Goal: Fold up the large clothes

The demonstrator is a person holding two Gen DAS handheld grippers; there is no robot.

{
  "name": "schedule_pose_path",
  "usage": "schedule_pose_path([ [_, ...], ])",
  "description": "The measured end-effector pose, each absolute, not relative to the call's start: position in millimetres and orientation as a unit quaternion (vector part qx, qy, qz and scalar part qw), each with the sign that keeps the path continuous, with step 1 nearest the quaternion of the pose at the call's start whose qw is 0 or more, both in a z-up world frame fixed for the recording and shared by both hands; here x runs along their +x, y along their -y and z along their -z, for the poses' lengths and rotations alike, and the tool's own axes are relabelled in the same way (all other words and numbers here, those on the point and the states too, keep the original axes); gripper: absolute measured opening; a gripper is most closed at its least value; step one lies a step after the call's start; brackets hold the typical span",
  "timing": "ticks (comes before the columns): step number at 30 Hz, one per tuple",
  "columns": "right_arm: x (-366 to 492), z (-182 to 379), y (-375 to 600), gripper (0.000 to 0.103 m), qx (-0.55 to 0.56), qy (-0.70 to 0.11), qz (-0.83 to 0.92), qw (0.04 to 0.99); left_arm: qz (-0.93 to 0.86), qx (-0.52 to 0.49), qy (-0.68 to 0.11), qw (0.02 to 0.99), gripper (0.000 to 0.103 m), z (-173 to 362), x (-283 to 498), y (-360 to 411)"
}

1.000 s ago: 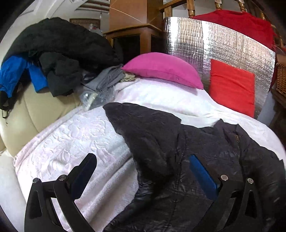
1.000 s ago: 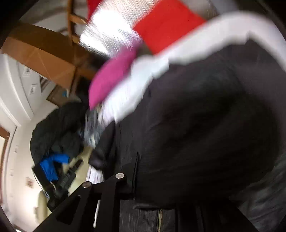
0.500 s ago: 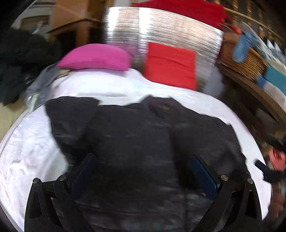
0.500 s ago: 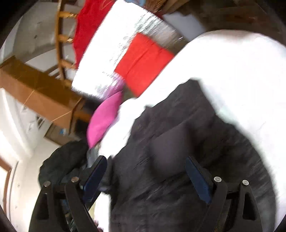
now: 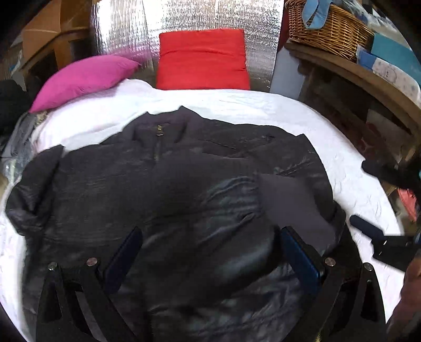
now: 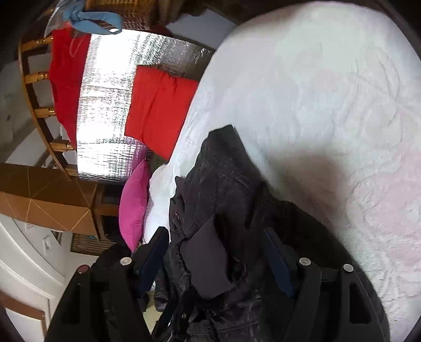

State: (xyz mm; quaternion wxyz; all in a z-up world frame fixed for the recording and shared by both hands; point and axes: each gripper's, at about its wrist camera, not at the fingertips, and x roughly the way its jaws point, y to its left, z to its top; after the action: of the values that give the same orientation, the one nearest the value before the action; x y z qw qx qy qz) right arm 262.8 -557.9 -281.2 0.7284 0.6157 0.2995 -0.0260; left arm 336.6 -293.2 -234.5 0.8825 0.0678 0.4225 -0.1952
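left gripper: jaws spread wide over the jacket's lower front, nothing pinched; fabric lies under the gap.
right gripper: jaws apart, just been narrowing a little; knit cuff of the sleeve sits between the pads, not clearly squeezed.
black jacket: puffer type, flat on the bed, zipper up, collar toward the cushions; one sleeve folded across the front, cuff lying near the left gripper's right finger.
containers: wicker basket on the wooden shelf at the far right, blue cloth hanging over its rim; rest of contents can't tell.
edges/room: white textured bedspread bare along the head end and the right edge; wide bare stretch beside the jacket in the right wrist view.
around: pink pillow and red cushion at the head, leaning on the silver foil panel; dark clothes pile at the far left edge.
in the way: right gripper's black frame shows over the bed's right edge in the left wrist view.
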Motion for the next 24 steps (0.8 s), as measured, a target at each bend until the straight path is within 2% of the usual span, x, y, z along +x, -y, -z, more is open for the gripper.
schedule_pose_path([
  [2,268,282,552,0.075,0.615,-0.306,0.027,0.726,0.198,0.067,-0.430,0.878,0.081,242,342,298],
  [3,273,284,550,0.075,0.615,-0.308,0.026,0.725,0.197,0.070,-0.431,0.878,0.075,244,343,297],
  [5,278,288,548,0.075,0.616,-0.312,0.025,0.723,0.204,0.076,-0.434,0.874,0.056,248,347,298],
  [10,283,295,544,0.075,0.620,-0.320,0.033,0.715,0.225,0.052,-0.438,0.869,0.023,237,355,278],
  [12,285,295,543,0.075,0.615,-0.324,0.036,0.718,0.232,0.036,-0.442,0.866,0.021,230,358,262],
  [21,289,296,540,0.075,0.594,-0.335,0.047,0.730,0.230,-0.075,-0.455,0.857,0.020,201,379,153],
  [24,289,297,540,0.075,0.594,-0.335,0.049,0.729,0.180,-0.098,-0.453,0.867,0.037,197,385,103],
])
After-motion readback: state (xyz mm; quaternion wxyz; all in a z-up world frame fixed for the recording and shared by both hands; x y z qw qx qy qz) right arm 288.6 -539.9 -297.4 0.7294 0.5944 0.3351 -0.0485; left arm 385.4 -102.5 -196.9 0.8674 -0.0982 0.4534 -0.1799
